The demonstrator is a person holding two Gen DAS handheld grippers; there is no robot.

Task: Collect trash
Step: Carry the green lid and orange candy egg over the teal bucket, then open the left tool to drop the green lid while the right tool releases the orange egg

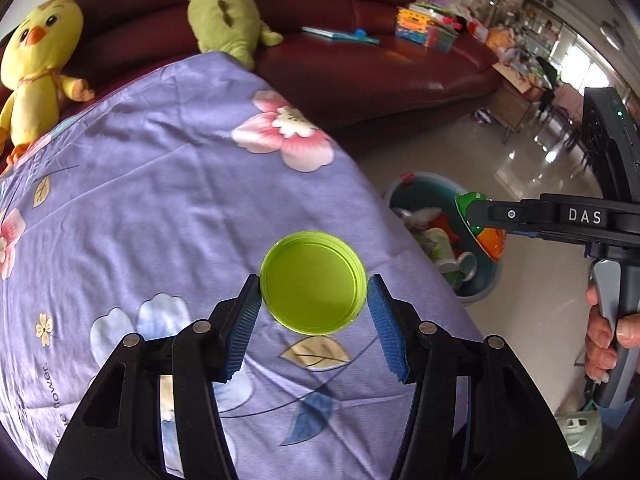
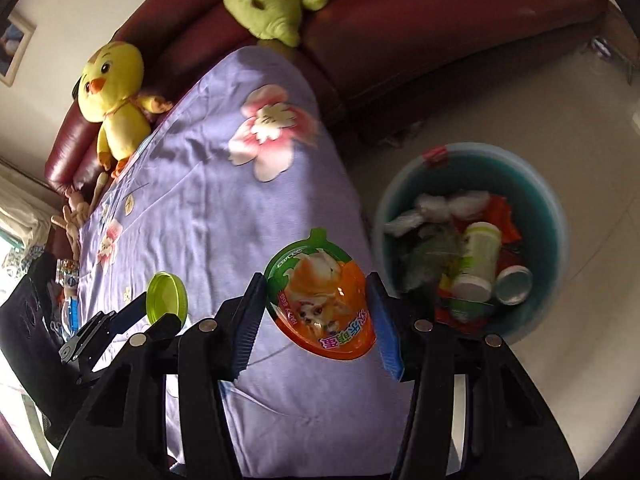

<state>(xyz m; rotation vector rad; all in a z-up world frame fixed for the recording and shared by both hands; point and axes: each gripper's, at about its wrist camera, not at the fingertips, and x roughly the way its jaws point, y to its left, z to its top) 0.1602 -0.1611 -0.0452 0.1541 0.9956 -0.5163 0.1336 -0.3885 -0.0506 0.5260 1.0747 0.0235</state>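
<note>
Left tongs (image 1: 314, 292) grip a lime green lid (image 1: 313, 282) above a table draped in a purple floral cloth (image 1: 168, 184). Right tongs (image 2: 317, 296) clasp an orange snack cup (image 2: 320, 300) over the table's right edge, beside a teal trash bin (image 2: 556, 216) on the glossy tiled floor (image 1: 480, 152). A dark red sofa (image 1: 340, 68) behind holds a yellow chick plush (image 1: 38, 68) and a green plush (image 1: 220, 12).

A lime-green round lid (image 1: 313, 283), hollow side facing the left camera, sits clamped between the left gripper's blue pads (image 1: 245, 322) above the purple floral cloth. An egg-shaped orange-and-green toy pack (image 2: 320, 295) with a puppy picture is pinched edgewise in the right gripper. Beside the cloth, on the floor, a teal bin (image 2: 552, 208) holds wrappers, tissue and a white bottle (image 2: 478, 262).
</note>
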